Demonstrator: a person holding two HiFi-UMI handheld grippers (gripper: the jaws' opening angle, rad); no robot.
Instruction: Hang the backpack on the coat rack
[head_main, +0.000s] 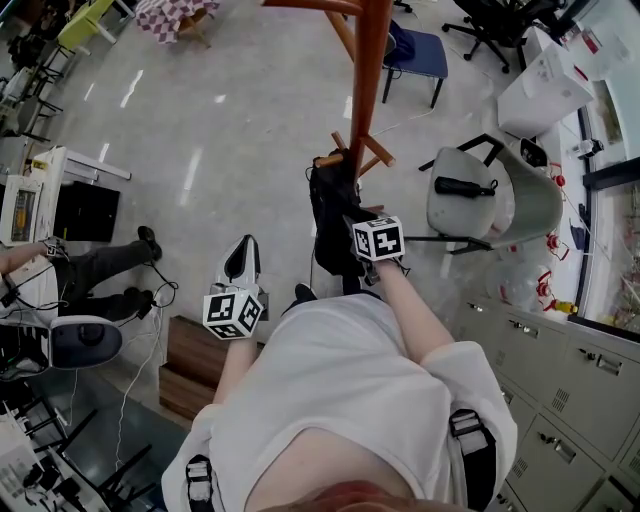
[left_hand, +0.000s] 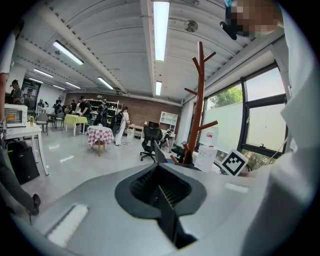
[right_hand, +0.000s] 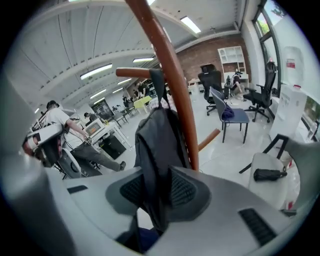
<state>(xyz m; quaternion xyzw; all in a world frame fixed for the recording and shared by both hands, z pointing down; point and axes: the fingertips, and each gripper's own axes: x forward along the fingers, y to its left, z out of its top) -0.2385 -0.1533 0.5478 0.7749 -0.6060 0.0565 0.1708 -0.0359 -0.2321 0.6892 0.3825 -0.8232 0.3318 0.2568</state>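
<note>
The black backpack hangs by its top loop from a peg of the orange-brown coat rack. Its body lies against the pole. My right gripper is shut on the backpack's lower fabric, which fills the gap between the pads. In the head view the backpack hangs beside the rack pole, with my right gripper against its near side. My left gripper is held off to the left, apart from the backpack. In its own view the left gripper is shut on nothing, and the rack stands ahead to the right.
A grey chair with a black object on its seat stands right of the rack. A blue chair is behind it. White drawer cabinets line the right side. A wooden step and a seated person's legs are at the left.
</note>
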